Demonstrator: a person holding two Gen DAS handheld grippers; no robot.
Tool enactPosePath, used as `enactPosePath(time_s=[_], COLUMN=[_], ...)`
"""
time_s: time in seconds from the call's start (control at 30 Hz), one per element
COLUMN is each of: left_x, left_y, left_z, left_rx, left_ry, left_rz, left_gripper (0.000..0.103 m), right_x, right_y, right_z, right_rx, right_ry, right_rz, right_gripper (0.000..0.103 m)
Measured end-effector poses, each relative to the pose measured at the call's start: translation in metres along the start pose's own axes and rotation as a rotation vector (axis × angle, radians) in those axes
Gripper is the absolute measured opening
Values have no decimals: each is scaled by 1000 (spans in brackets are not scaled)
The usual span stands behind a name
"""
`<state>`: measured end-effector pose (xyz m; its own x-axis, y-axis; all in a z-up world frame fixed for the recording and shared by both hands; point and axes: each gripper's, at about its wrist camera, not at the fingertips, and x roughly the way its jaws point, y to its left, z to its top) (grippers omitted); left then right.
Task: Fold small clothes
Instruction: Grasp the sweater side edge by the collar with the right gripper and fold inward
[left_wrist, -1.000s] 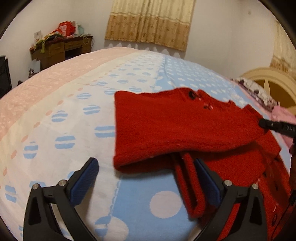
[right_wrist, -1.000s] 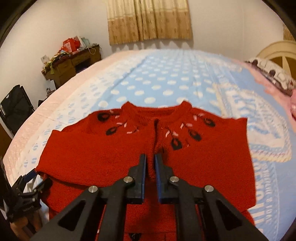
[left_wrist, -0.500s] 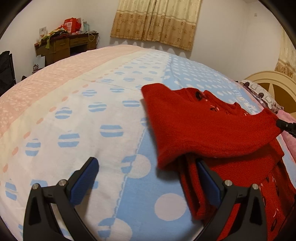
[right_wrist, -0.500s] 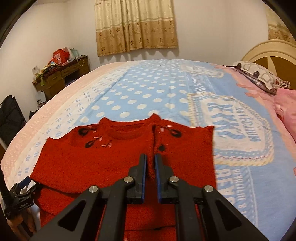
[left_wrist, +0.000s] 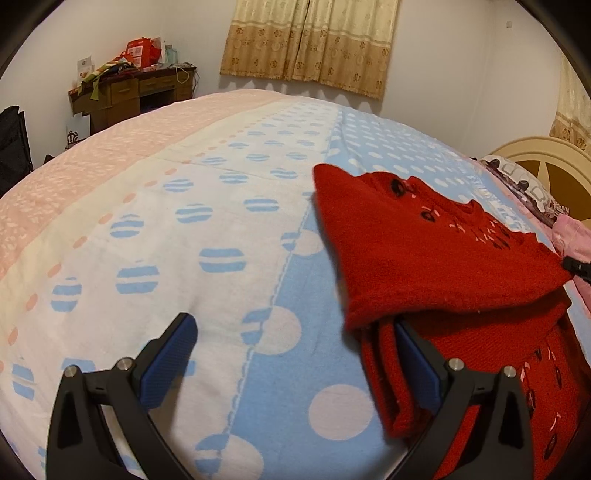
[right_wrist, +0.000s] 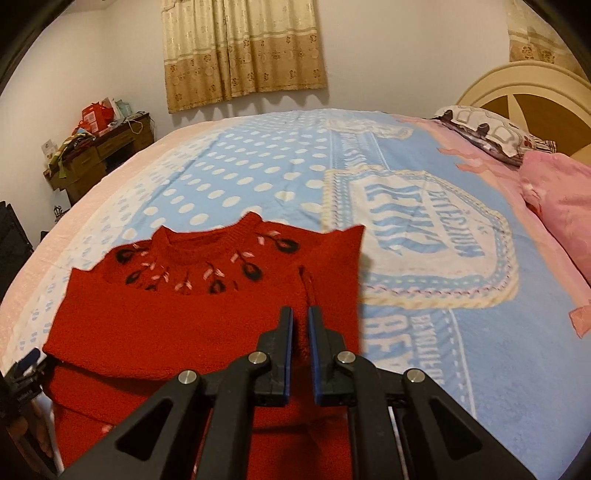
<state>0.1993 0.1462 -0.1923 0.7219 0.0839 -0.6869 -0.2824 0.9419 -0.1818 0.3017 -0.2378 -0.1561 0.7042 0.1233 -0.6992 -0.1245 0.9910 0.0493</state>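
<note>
A wide bed (right_wrist: 280, 173) under a blue, white and pink dotted blanket (left_wrist: 192, 236) fills both views, with a pink pillow (right_wrist: 561, 199) near the headboard (right_wrist: 517, 85) and a cluttered wooden desk (left_wrist: 129, 92) against the far wall beside the curtains (right_wrist: 240, 48). On the near part of the blanket lies the red sweater (right_wrist: 192, 314), its upper half lifted and folded over the lower half so the embroidered neckline faces up. The right gripper (right_wrist: 300, 328) pinches a fold of the sweater between nearly closed jaws, while the left gripper (left_wrist: 295, 347) stands spread wide, its right finger (left_wrist: 417, 362) tucked against the sweater's edge and gripping nothing.
</note>
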Motion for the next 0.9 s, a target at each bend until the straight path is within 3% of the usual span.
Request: enactPosePath(time_s=[0.17, 0.43, 0.6, 0.63, 0.77, 0.9], left_x=[-1, -1, -1, -1, -1, -2], left_y=[0, 0, 0, 0, 0, 0], left_z=[0, -1, -1, -1, -1, -1], left_rx=[1, 0, 0, 0, 1, 1], left_ry=[-1, -2, -2, -2, -2, -5], left_rz=[1, -1, 0, -1, 0, -1], left_gripper=[103, 103, 103, 103, 103, 103], right_x=[7, -15, 0, 2, 16, 9], right_y=[-2, -10, -25, -28, -42, -45], right_z=[-7, -5, -14, -16, -26, -26], right_rx=[4, 21, 70, 84, 120, 144], right_ry=[31, -44, 7, 14, 66, 48], right_rz=[17, -37, -59, -62, -89, -45], right_gripper=[7, 6, 6, 1, 0, 0])
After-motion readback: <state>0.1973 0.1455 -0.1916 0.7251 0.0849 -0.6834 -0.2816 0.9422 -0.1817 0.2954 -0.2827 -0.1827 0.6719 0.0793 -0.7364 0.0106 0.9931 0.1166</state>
